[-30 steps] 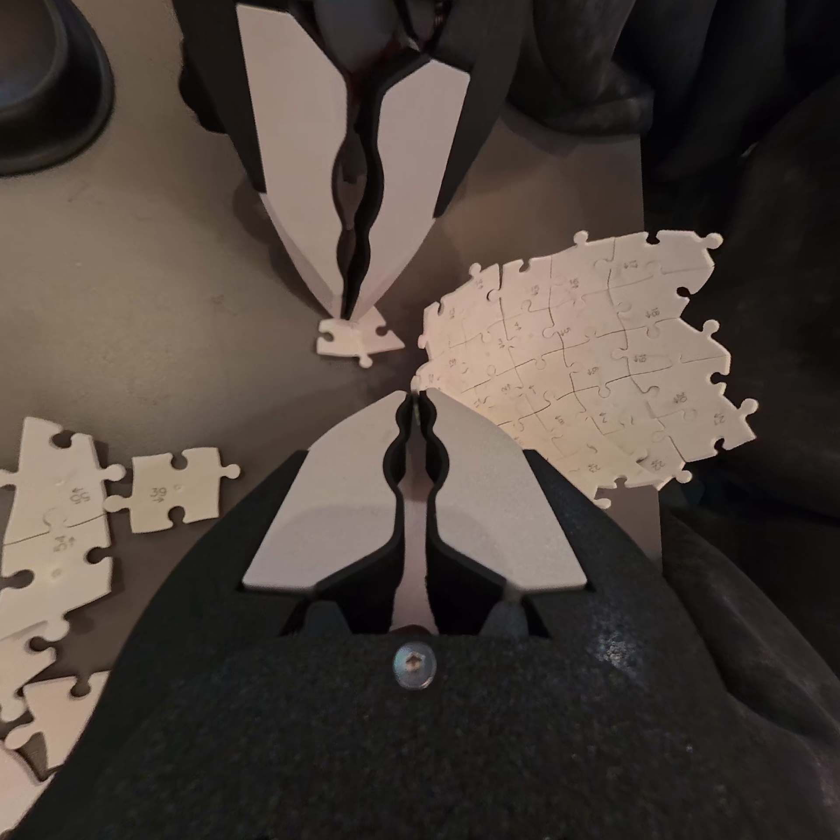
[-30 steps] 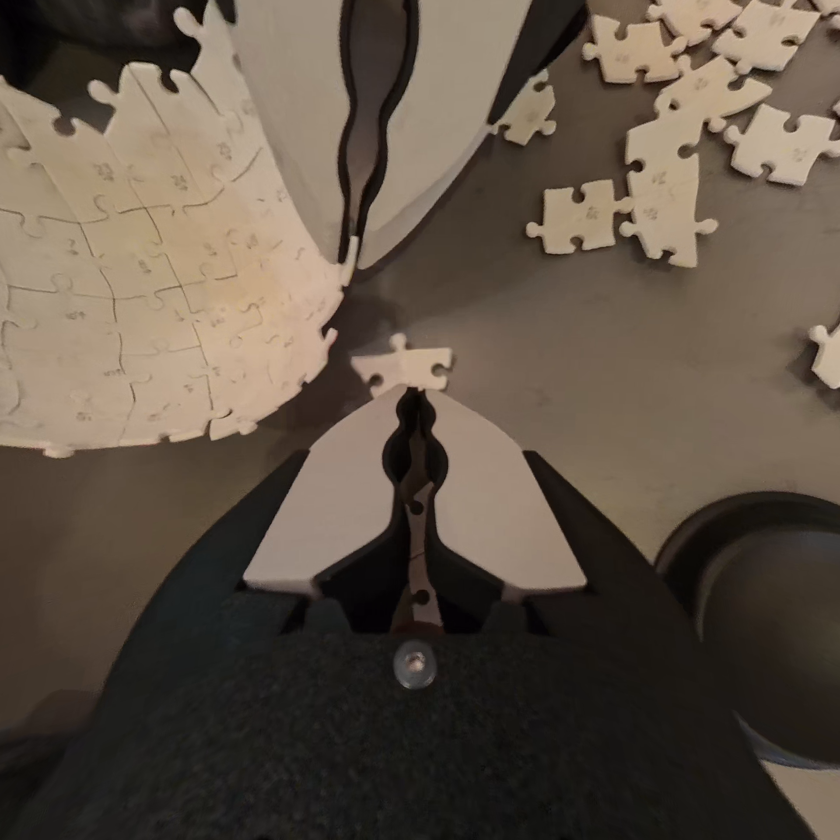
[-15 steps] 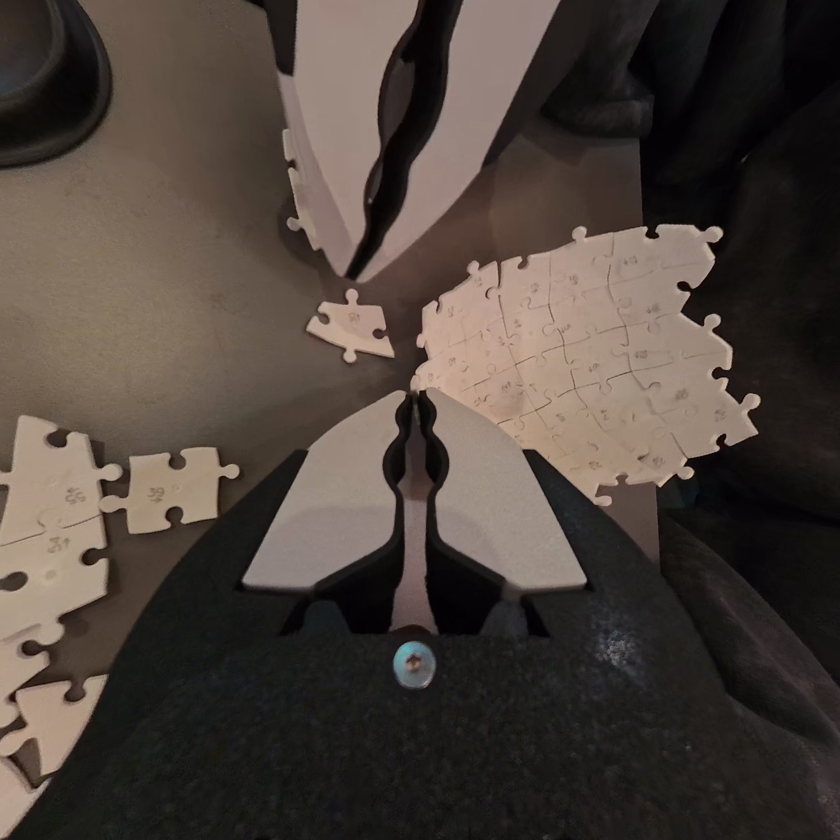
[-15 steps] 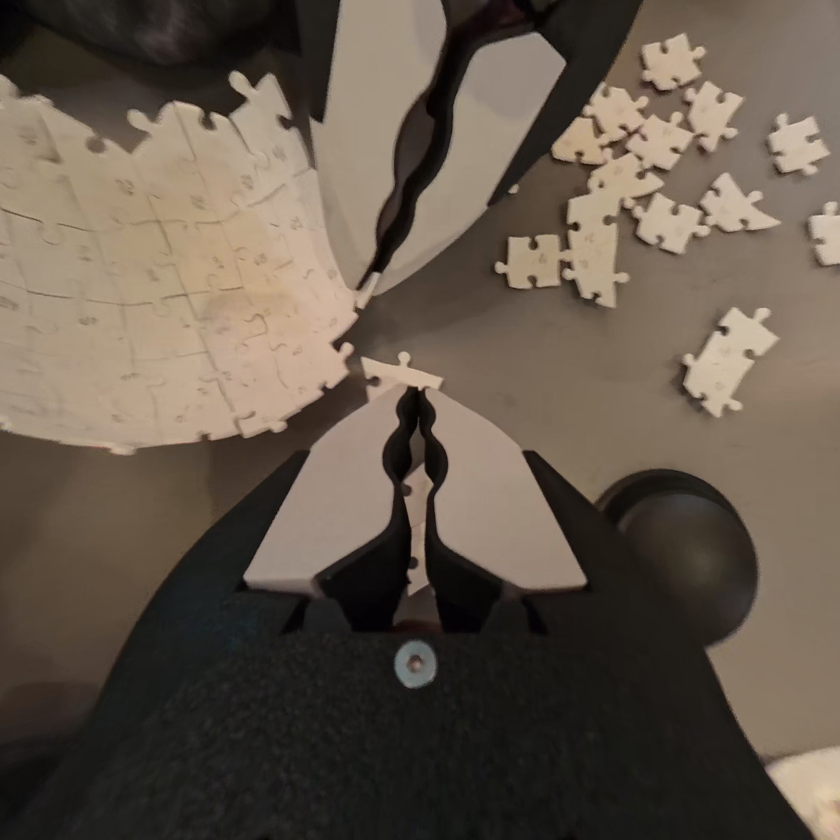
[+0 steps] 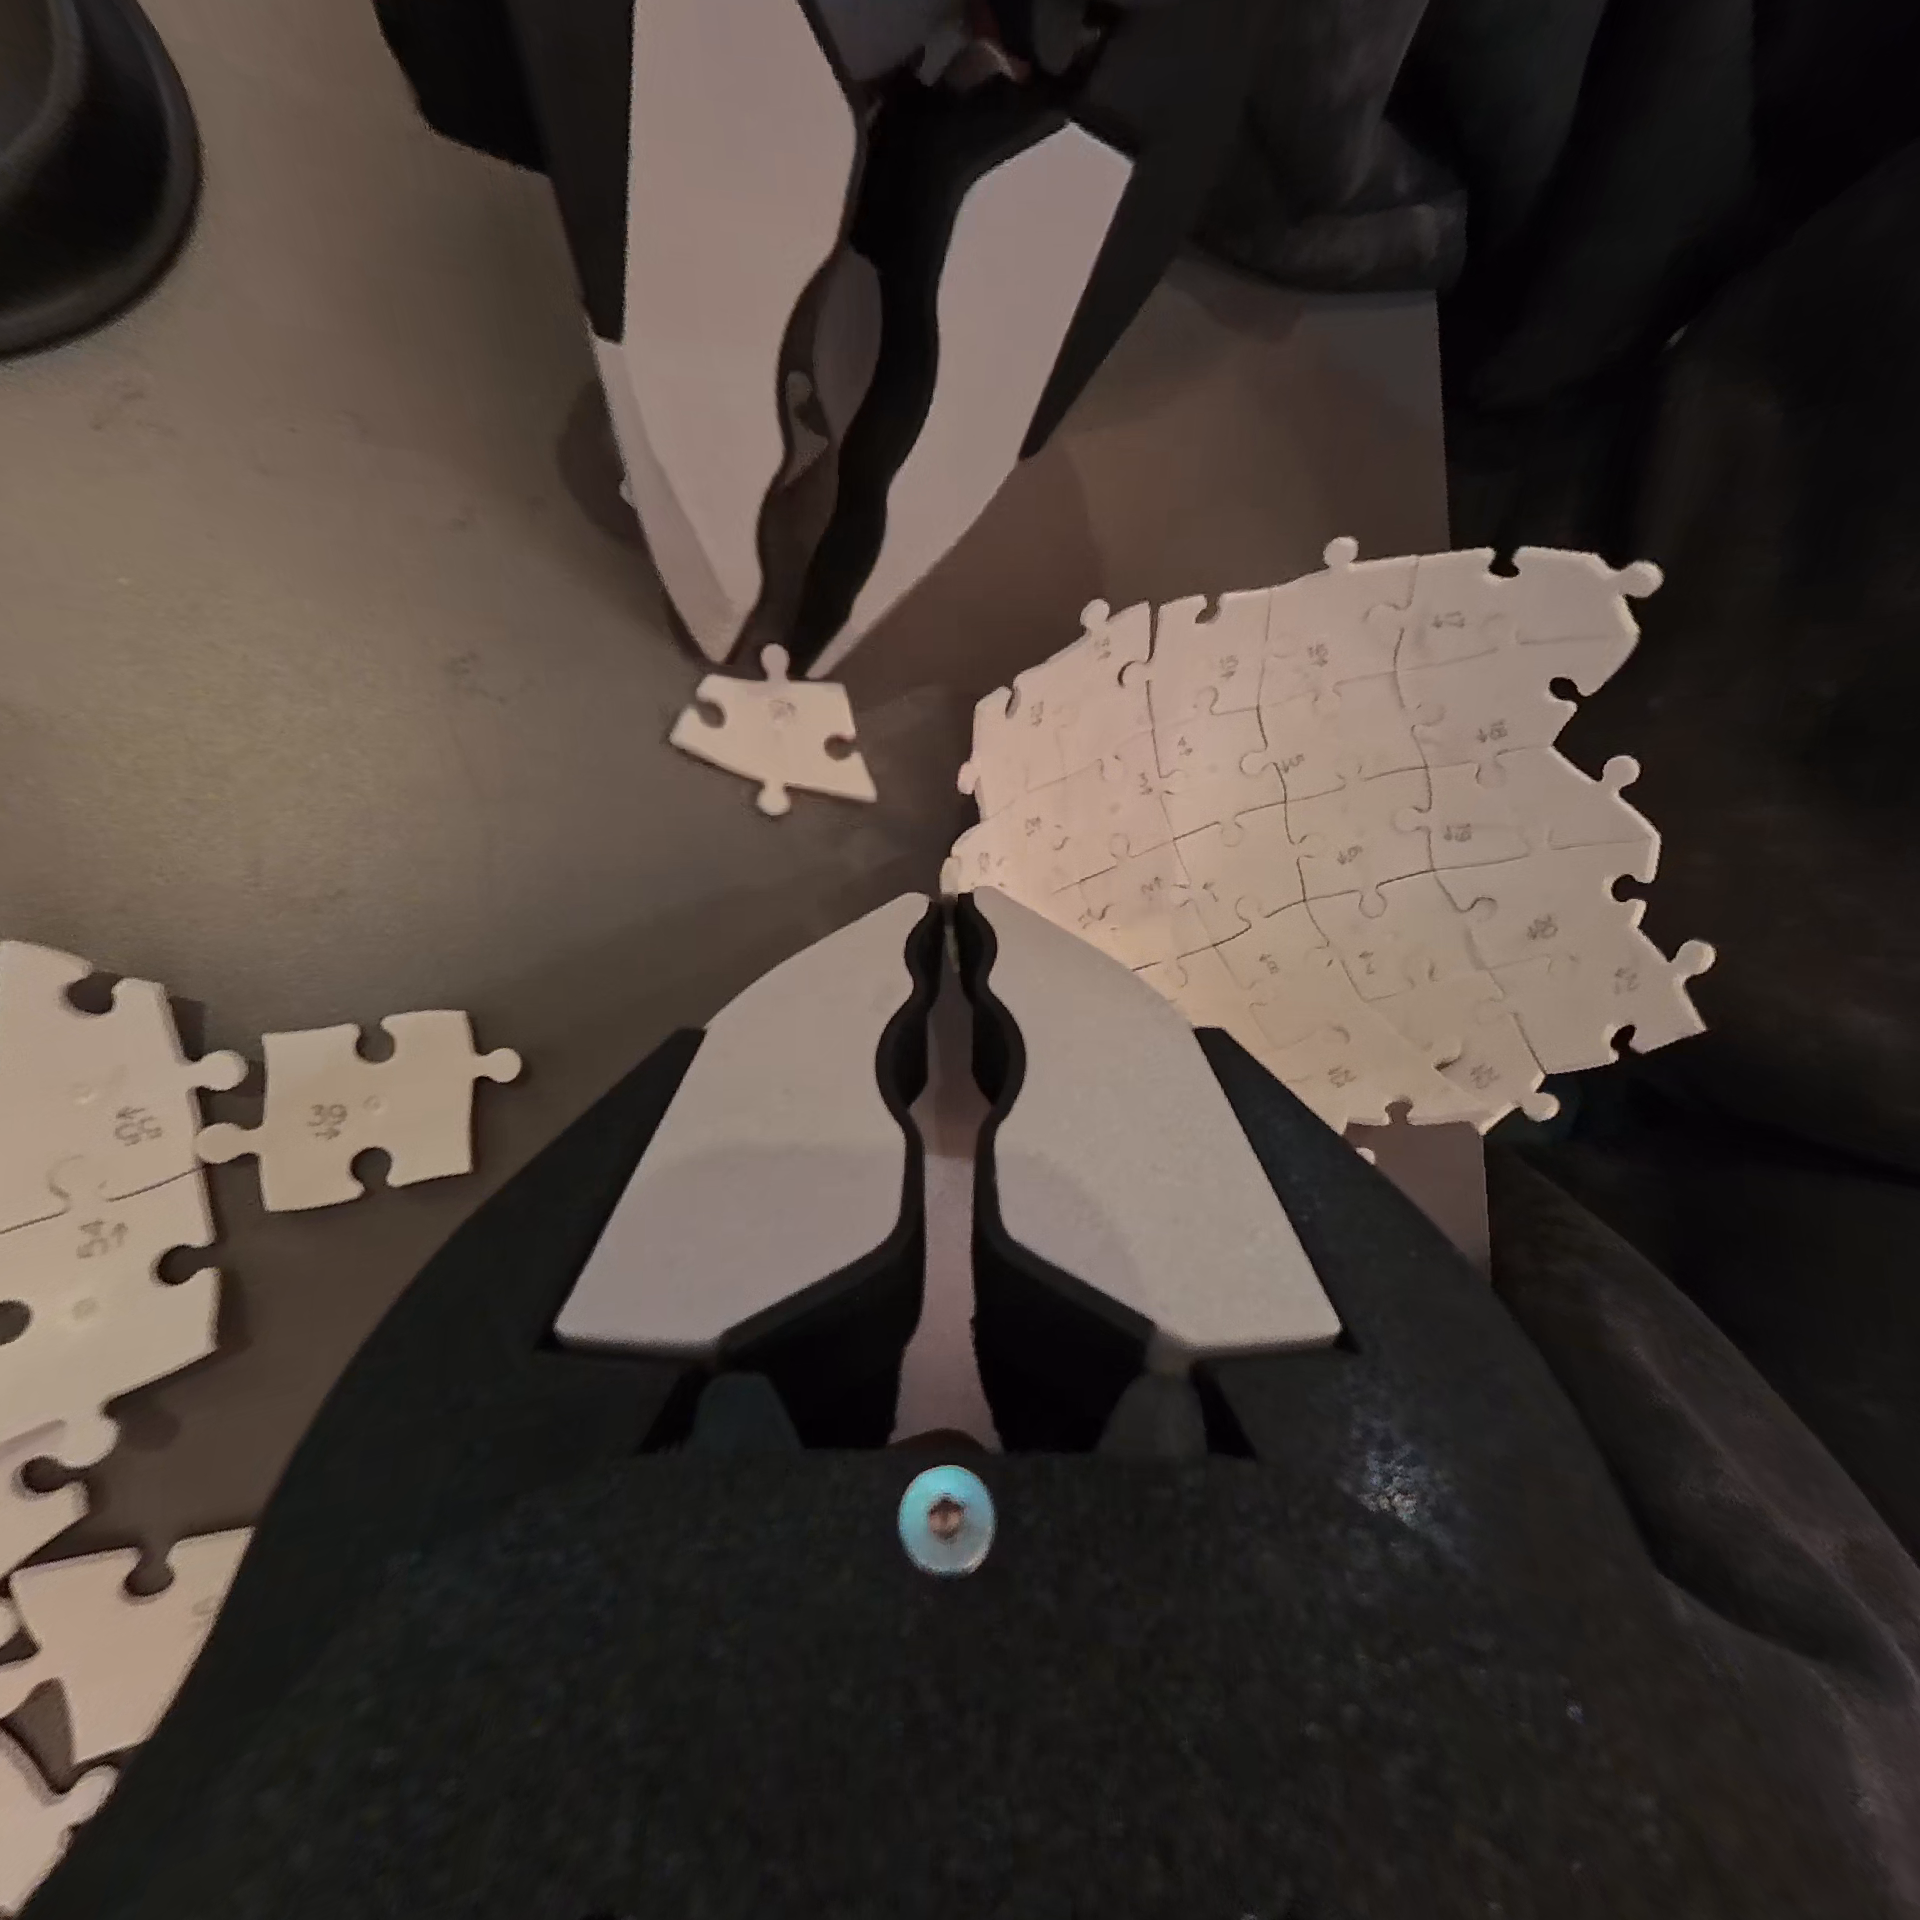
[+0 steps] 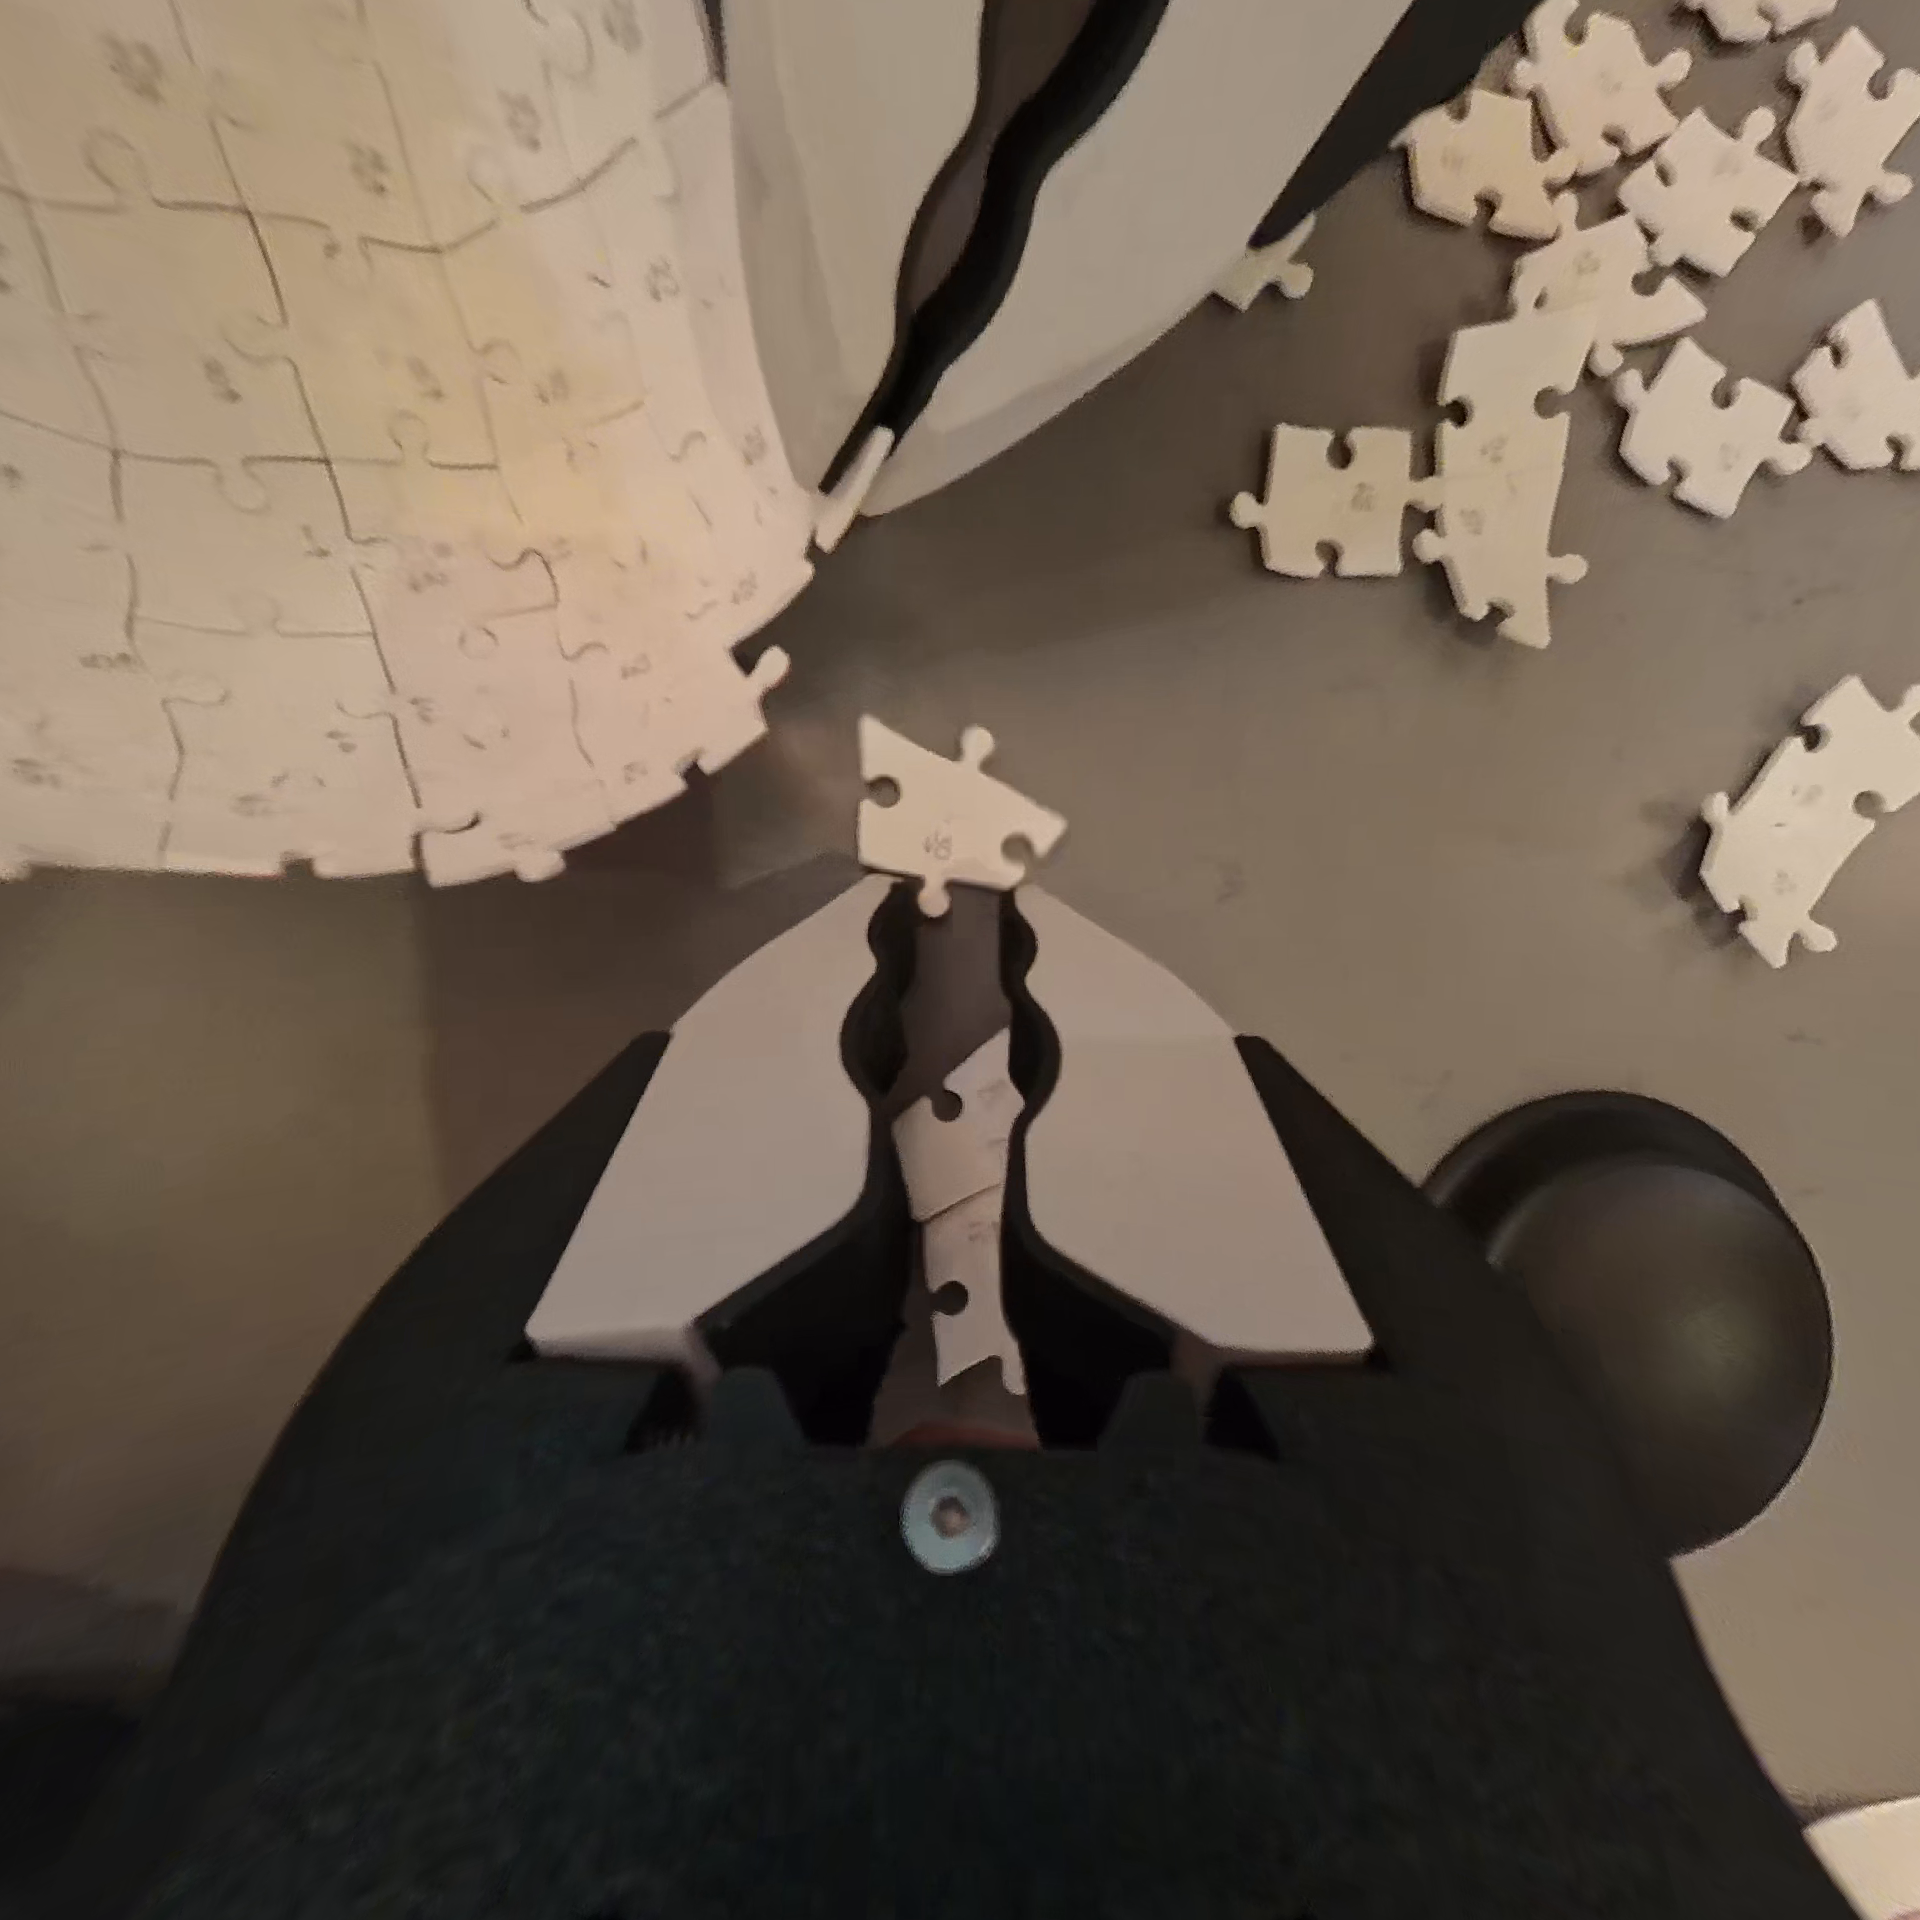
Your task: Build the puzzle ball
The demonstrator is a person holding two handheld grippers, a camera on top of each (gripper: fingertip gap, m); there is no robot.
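Note:
The curved white puzzle shell [image 5: 1351, 831] stands up off the grey table; it also shows in the right wrist view [image 6: 364, 468]. My left gripper [image 5: 951, 909] is shut on the shell's near edge, seen from the other side [image 6: 854, 468]. A single loose piece [image 6: 951, 816] lies flat on the table just ahead of my right gripper [image 6: 945, 899]. Its jaws stand a little apart, with the piece's small knob between the tips. The left wrist view shows the same piece [image 5: 774, 743] under the right gripper [image 5: 774, 655].
Several loose and joined pieces lie at the right [image 6: 1662, 208] and at the left in the left wrist view [image 5: 104, 1195]. A joined strip [image 6: 951, 1174] lies under the right gripper. A black round dish [image 6: 1621, 1330] stands nearby. The table edge [image 5: 1455, 727] runs behind the shell. Across from one pair of fingers to the other is roughly 6 centimetres.
The right gripper lifted away from the loose piece, then came back down to it with its jaws parted. The piece has turned on the table. The left gripper kept hold of the shell.

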